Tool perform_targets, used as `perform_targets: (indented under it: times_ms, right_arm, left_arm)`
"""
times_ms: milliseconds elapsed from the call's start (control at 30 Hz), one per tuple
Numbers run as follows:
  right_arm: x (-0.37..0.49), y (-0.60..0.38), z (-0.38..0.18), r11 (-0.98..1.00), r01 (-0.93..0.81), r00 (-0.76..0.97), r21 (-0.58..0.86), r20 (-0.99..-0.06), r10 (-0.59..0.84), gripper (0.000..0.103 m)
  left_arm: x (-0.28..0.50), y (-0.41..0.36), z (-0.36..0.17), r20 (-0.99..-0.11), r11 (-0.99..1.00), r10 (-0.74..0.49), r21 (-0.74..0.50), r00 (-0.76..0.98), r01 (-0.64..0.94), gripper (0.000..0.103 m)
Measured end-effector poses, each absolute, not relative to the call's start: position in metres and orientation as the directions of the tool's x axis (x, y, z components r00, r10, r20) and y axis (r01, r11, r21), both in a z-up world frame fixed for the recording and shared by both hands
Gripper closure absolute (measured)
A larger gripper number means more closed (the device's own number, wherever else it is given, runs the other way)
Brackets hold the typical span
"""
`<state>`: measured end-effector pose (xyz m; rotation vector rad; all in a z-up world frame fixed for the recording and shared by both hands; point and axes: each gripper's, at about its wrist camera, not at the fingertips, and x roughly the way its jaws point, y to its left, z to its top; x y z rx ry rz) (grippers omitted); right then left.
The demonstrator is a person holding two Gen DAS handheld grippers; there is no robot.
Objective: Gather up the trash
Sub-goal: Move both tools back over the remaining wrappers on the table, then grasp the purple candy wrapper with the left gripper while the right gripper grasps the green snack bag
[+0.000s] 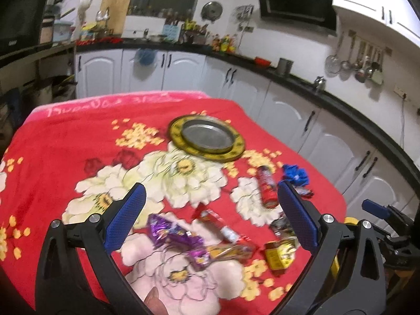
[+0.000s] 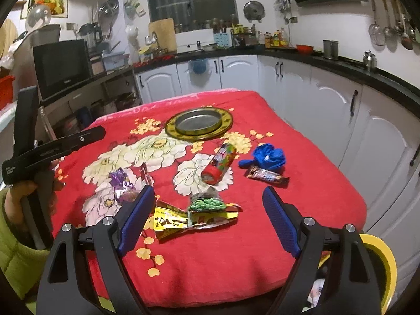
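Trash lies scattered on a red flowered cloth. My right gripper hovers open over a gold wrapper and a green pea packet, touching neither. Beyond them lie a red tube, a crumpled blue piece and a dark candy-bar wrapper. My left gripper is open and empty above a purple wrapper, a red-and-white wrapper and a yellow packet. The red tube lies close to its right finger.
A gold-rimmed metal plate sits at the far middle of the cloth. A yellow-rimmed bin stands off the table's near right corner. A hand in a green sleeve holds the left tool. White cabinets run behind and to the right.
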<state>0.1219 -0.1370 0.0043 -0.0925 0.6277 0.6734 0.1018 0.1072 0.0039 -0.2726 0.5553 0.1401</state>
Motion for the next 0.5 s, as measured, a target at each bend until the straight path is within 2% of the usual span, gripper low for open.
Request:
perform_targets:
  times_ms: [367,433,500]
  right_arm:
    - [0.134,-0.114,-0.021,0.773,-0.627,0.572,0.093,-0.618,0.539,0.021]
    - [0.138,-0.111,-0.025,0.773,-0.627,0.564,0.095,-0.629,0.535,0.022]
    - [0.142,-0.109,-0.03,0.774,-0.626,0.56,0.092,-0.638,0.528,0.022]
  left_arm:
    - [0.111,0.144,-0.038,-0.66,0.911,0.034,-0.288,0.75,-0.294,0.011]
    - [0.112,0.146,-0.044,-0.675,0.904,0.015,-0.306,0.738,-0.298,0.014]
    - [0.113,0.147,-0.05,-0.688,0.896,-0.008,-0.327,0.726,-0.3,0.022]
